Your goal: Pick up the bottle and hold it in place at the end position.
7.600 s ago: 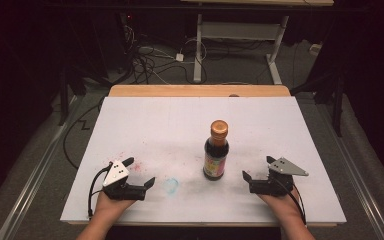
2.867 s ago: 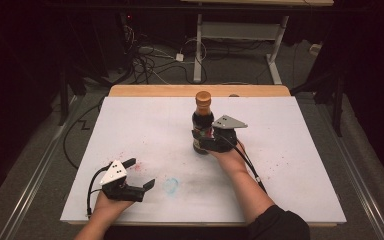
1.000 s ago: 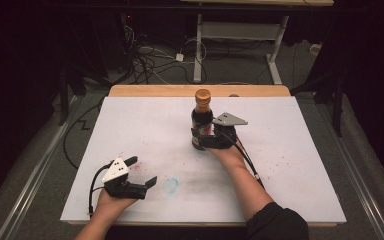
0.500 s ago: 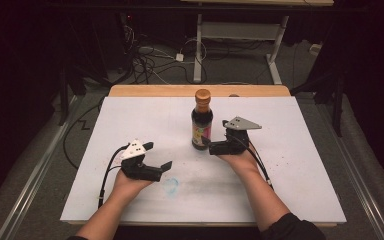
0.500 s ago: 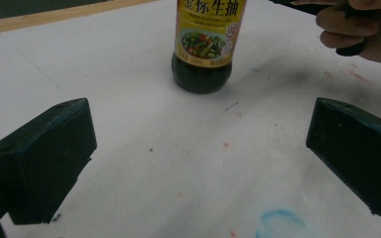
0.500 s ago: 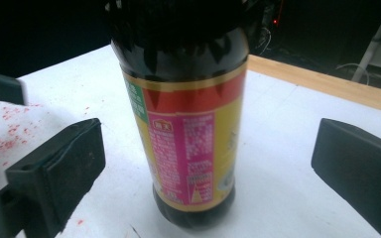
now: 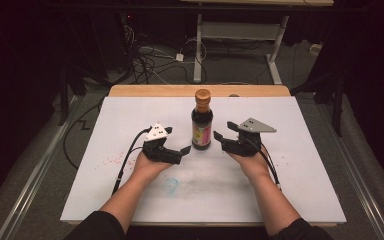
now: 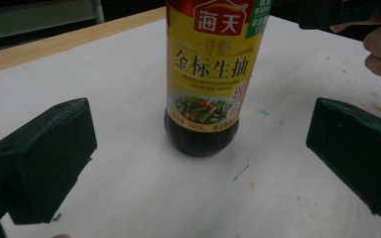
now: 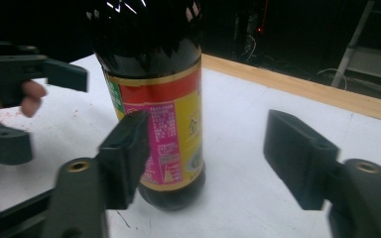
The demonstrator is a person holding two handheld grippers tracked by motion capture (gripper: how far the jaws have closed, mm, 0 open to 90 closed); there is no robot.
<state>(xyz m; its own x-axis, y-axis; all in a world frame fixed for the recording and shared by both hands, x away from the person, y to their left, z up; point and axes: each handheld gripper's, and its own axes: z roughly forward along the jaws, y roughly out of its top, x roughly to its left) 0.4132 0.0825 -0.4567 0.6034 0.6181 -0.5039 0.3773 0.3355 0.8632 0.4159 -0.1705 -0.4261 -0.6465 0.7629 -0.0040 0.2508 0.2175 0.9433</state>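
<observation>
Two grippers: left gripper (image 7: 179, 151) and right gripper (image 7: 221, 140) flank the bottle, jaws released, right's just closing.
Soy sauce bottle (image 7: 202, 120): upright, frame centre, untouched.
Bench (image 7: 305, 185): bare lower half, edges distant.

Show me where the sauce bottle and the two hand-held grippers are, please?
sauce bottle (image 7: 202, 125), high view, on its dark body above the label.
left gripper (image 7: 179, 144), high view, midway between its fingertips.
right gripper (image 7: 218, 141), high view, midway between its fingertips.
</observation>
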